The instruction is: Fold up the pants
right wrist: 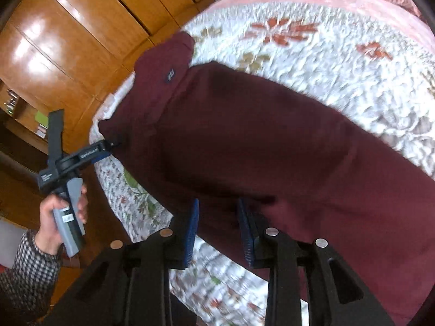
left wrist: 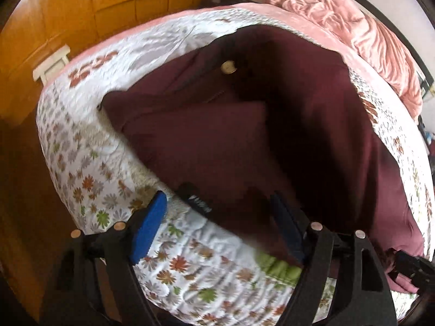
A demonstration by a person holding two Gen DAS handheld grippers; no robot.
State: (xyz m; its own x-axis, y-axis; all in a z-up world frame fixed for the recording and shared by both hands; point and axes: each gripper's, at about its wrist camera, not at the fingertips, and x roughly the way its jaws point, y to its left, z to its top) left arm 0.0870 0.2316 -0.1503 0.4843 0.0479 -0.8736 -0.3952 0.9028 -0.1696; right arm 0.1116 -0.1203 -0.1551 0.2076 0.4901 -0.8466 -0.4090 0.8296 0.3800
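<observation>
My finger pads point(left wrist: 148, 226): blue foam on black frames. Dark maroon cotton pants point(left wrist: 206, 141), brass-coloured button point(left wrist: 228, 67). White quilted bedspread point(left wrist: 81, 163), orange, green, grey flowers. Crumpled pink blanket point(left wrist: 353, 24). Glossy orange-brown wooden wardrobe point(right wrist: 68, 35). Checked sleeve point(right wrist: 32, 266), black-white.

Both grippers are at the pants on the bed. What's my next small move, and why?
Probably shut the left gripper on the near edge of the pants. Its fingers stand wide open with that maroon edge lying between them over the quilt, so nothing is held. The right gripper is open too, at the edge further along; it could follow.
</observation>
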